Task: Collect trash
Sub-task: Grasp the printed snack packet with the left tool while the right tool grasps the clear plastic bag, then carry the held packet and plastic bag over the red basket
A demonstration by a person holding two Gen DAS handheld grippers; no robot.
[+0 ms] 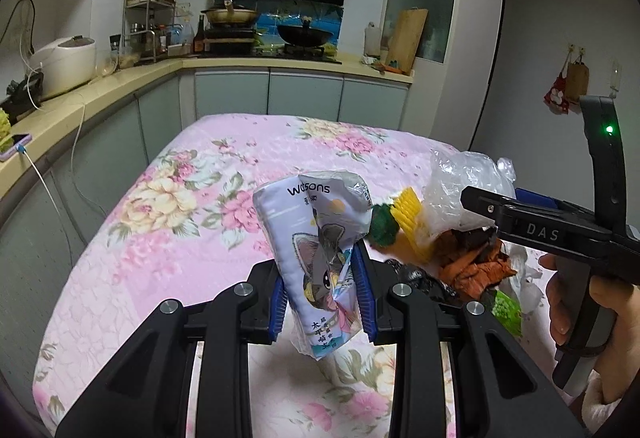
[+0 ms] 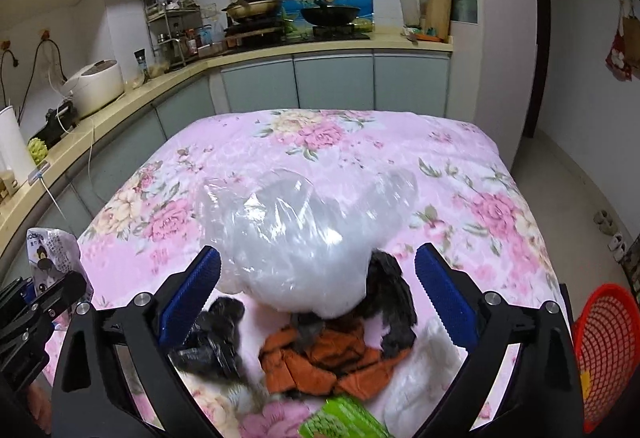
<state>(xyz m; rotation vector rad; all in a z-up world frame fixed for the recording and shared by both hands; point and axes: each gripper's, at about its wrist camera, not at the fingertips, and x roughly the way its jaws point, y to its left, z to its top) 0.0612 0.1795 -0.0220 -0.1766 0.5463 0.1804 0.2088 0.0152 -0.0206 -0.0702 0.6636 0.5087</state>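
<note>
- The worktop (image 2: 460,173) with the pink flowered cloth runs out ahead of both grippers, and the whole trash pile sits at its near end, right under the right gripper (image 2: 318,292).
- Clear plastic bag (image 2: 296,234): biggest bit of trash, puffed up between and just past the right gripper's blue pads (image 2: 444,294), which stand wide apart and aren't pressing on anything. I'd guess it's feather-light, slippery and will just collapse when squeezed, so bunch a thick fold low down rather than nipping a single skin.
- Orange peel-like scraps (image 2: 320,354) and crumpled black film (image 2: 212,338) lie loose beneath the bag, nearer the camera. Probably soft and bitty; likely to spill if grabbed in one go.
- Red mesh basket (image 2: 604,354) sits off to the right of the right gripper, below worktop level; looks like the bin to me, but that's a guess.
- Tissue pack (image 1: 320,258) (Watsons print, cartoon cat): the left gripper (image 1: 324,286) is clamped on its lower half, holding it up off the cloth, left of the pile. Soft, squashy, light; the wrapper looks slick, so a mid-body grip seems safest.
- Green packet (image 2: 344,420) peeks in at the very near edge, under the right gripper.
</note>
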